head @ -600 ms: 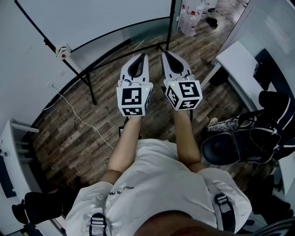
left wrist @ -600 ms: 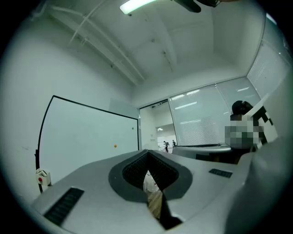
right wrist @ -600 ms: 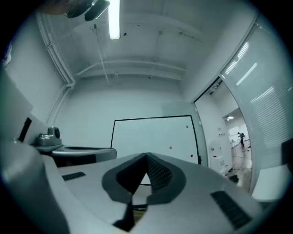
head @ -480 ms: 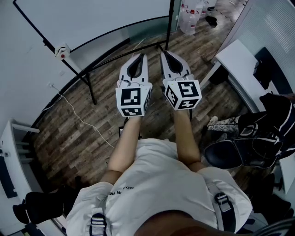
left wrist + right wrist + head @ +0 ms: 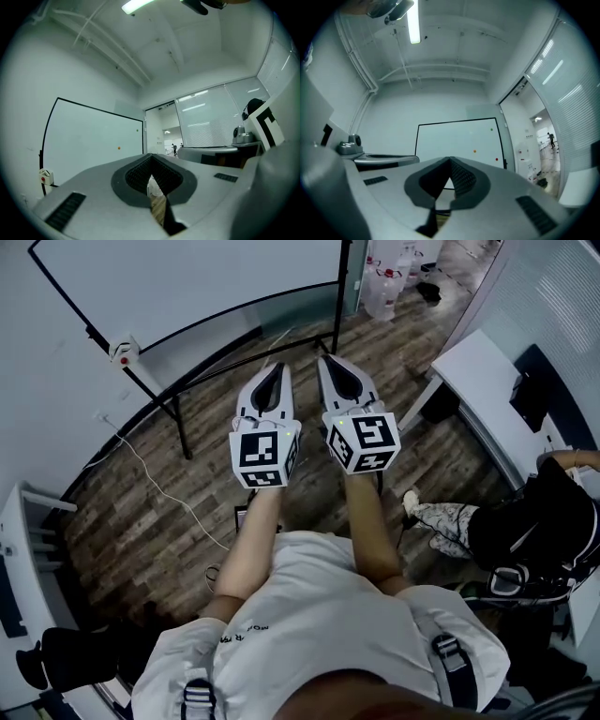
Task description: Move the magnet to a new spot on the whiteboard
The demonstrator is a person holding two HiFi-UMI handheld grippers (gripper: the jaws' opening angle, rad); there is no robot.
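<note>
- where are the two grippers at this moment?
- the left gripper [image 5: 278, 367] and the right gripper [image 5: 324, 360] are held side by side above the wooden floor [image 5: 141, 512]. both point toward the whiteboard [image 5: 187, 277], but they are well apart from it.
- do they hold something?
- no. in the left gripper view the jaws are pressed together at the tips and nothing is between them. in the right gripper view it is the same, closed and empty.
- and the thing that must be moved?
- it is on the whiteboard, on the right part. i see three small round ones there: a green magnet [image 5: 491, 130] high up, an orange magnet [image 5: 475, 151] lower and more to the left, and a red magnet [image 5: 496, 159] lowest, near the right frame. which one is meant, i cannot tell.
- anybody else in the room?
- a seated person [image 5: 534, 521] at the right, beside a white table [image 5: 478, 371].
</note>
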